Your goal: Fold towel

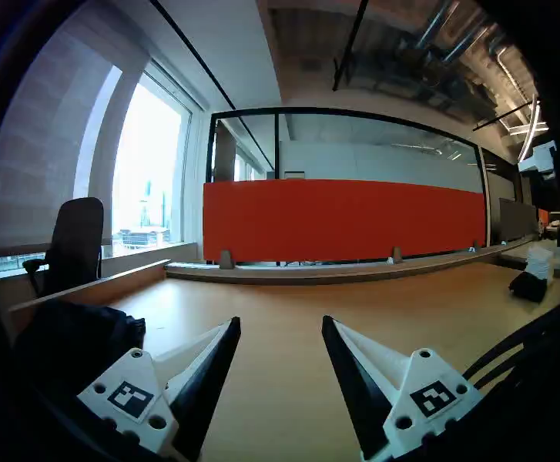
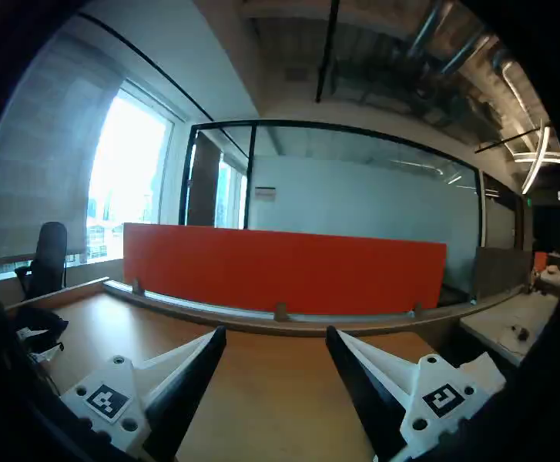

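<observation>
Daylight from window [image 1: 152,177] at left, blown out; ceiling strip lights [image 2: 538,158] glare; edges dim, strongly fisheye-bent; focus sharp.

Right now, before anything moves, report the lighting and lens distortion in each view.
Left gripper view: the window is blown out to white, the red desk divider is bowed by the fisheye, and the dark bundle at left is underexposed, with no detail. Right gripper view: the window is likewise overexposed, the ceiling light strip flares at right, and the right hand-held gripper is in sharp focus.
</observation>
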`<act>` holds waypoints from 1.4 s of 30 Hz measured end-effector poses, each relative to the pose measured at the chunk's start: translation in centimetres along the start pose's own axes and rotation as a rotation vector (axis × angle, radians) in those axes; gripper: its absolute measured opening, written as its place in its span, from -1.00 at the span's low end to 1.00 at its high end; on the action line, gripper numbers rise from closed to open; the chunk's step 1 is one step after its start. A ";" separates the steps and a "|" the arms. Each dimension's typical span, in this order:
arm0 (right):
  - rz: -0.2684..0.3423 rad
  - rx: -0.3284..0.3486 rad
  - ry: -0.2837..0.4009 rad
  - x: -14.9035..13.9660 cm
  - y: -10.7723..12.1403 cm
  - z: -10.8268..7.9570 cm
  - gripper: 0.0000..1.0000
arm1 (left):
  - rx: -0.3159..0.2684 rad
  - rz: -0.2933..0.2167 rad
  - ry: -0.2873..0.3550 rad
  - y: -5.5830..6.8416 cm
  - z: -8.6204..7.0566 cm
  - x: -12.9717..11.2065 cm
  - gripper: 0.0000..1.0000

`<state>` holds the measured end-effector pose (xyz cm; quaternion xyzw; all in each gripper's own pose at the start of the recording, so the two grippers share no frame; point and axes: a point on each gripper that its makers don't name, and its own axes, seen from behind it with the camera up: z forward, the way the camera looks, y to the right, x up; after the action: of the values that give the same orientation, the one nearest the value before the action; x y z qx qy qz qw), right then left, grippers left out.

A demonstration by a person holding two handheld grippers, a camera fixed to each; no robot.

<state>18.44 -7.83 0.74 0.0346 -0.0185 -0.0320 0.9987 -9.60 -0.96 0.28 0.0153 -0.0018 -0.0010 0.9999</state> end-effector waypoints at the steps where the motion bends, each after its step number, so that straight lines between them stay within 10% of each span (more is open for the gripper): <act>1: -0.002 -0.001 0.001 0.0 0.2 0.0 1.00 | 0.000 0.000 0.000 0.0 0.0 0.0 0.55; 15: -0.003 -0.039 0.076 0.8 2.9 -0.4 1.00 | 0.000 0.000 0.000 0.0 0.1 -0.2 0.55; 42: 0.056 -0.087 0.089 -7.5 5.9 -1.4 1.00 | 0.000 0.000 0.001 0.1 0.2 -0.4 0.55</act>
<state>11.38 -1.36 -0.46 -0.0078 0.0264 -0.0033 0.9996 -10.03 -0.88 0.53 0.0155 -0.0015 -0.0011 0.9999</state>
